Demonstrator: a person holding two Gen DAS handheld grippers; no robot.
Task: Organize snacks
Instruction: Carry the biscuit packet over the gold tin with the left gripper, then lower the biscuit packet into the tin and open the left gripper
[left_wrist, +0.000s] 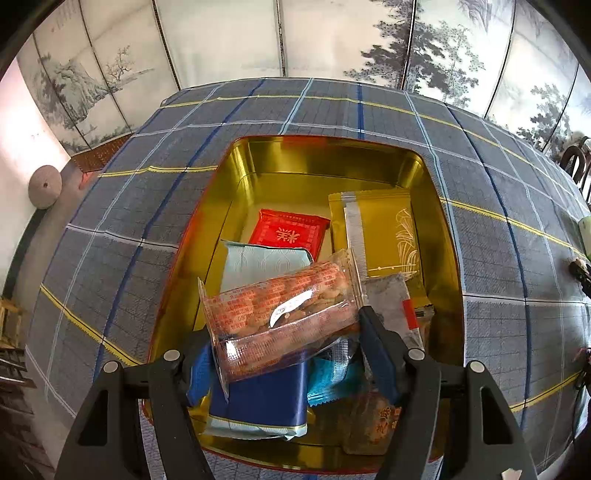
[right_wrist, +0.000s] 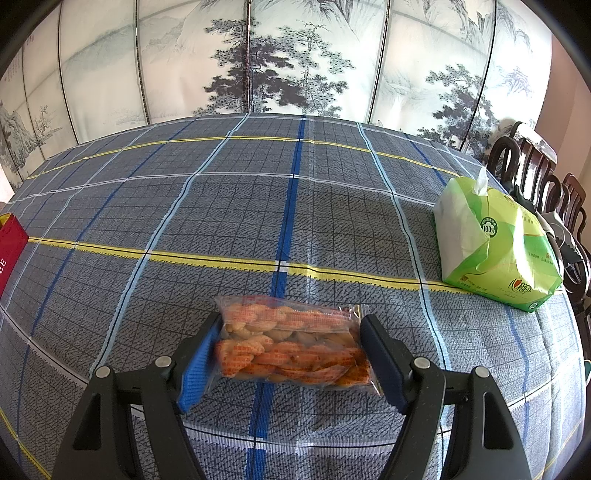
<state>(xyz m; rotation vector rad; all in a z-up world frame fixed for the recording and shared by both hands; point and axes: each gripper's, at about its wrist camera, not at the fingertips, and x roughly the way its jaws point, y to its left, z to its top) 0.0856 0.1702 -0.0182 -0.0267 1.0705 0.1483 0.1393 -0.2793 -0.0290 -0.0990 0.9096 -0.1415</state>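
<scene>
Left gripper (left_wrist: 288, 332) clamps clear cracker packet (left_wrist: 284, 317), long axis crosswise, lower centre above gold tin (left_wrist: 332, 155); right gripper (right_wrist: 290, 349) straddles second packet (right_wrist: 291, 343), grip uncertain

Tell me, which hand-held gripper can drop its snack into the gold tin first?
Left. The left hand-held gripper already holds its clear snack pack right above the gold tin; the right hand-held gripper is over bare tablecloth.

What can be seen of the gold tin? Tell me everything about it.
The gold tin is an open, lidless rectangular box with rounded corners, shiny gold metal inside and a thin red rim. It sits flat on the plaid tablecloth. Wrapped snacks cover much of its floor, leaving the far end bare. The left gripper holds a clear snack pack over it.
</scene>
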